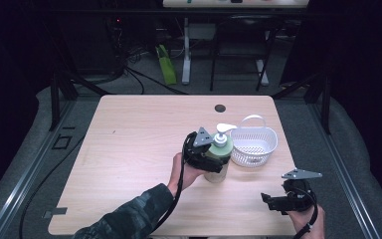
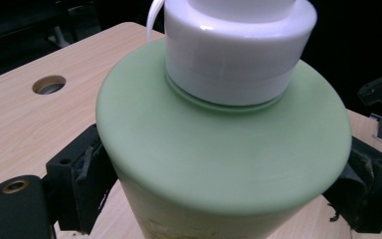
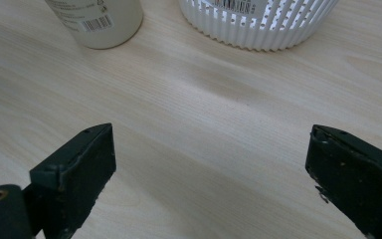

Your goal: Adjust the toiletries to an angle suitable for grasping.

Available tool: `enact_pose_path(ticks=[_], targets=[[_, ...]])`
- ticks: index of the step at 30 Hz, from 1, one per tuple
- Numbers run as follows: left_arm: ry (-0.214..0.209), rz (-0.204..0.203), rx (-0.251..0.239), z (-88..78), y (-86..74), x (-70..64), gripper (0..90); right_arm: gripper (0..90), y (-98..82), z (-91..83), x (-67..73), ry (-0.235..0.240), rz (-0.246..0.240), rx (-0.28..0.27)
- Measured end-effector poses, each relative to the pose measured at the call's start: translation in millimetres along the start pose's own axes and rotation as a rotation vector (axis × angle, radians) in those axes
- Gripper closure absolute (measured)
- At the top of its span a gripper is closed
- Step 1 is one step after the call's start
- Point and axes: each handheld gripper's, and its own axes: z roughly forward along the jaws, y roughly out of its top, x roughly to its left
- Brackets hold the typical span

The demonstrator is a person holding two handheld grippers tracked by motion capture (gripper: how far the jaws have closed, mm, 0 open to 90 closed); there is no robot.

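Bottle (image 1: 218, 158), a pale green pump dispenser with a white head, stands upright on the table (image 1: 139, 149) just left of the white basket (image 1: 254, 144), its base on the wood and not yet inside. Going by how things lie, the work looks like moving the bottle into the basket: the grasp seems made, while the lift, the carry over the rim and the setting down are all left to do. Nearest the person, the right gripper (image 1: 273, 201) hovers low over the table's front right corner, well apart from both things; in the right gripper view its jaws stand wide open with nothing but bare wood between them, and the bottle's foot (image 3: 97, 22) and the basket's slatted wall (image 3: 258, 22) show farther off. Farther in, the left gripper (image 1: 206, 157) is at the bottle from the left. In the left gripper view its jaws sit spread about as wide as the body, one against each flank just under the green shoulder (image 2: 219, 149), so it looks closed on the bottle, though how firmly I cannot tell. Beyond the bottle the basket sits empty, handle up, and past it a round hole (image 1: 220, 108) marks the table's far edge.
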Motion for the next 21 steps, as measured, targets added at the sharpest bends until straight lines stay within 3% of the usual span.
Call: enact_pose_path(ticks=[14,18,21], targets=[[-0.051,0.033,-0.009,14.9,5.7,-17.0,11.8,5.9,0.1,-0.4,0.9,-0.002,-0.007,-0.008],[-0.061,0.033,-0.003,16.2,7.2,-17.7,11.6,5.9,-0.1,-1.1,0.9,-0.003,-0.010,-0.011],[-0.094,0.031,-0.001,15.5,7.4,-13.8,11.0,5.9,-0.5,-1.3,0.2,-0.002,-0.007,-0.012]])
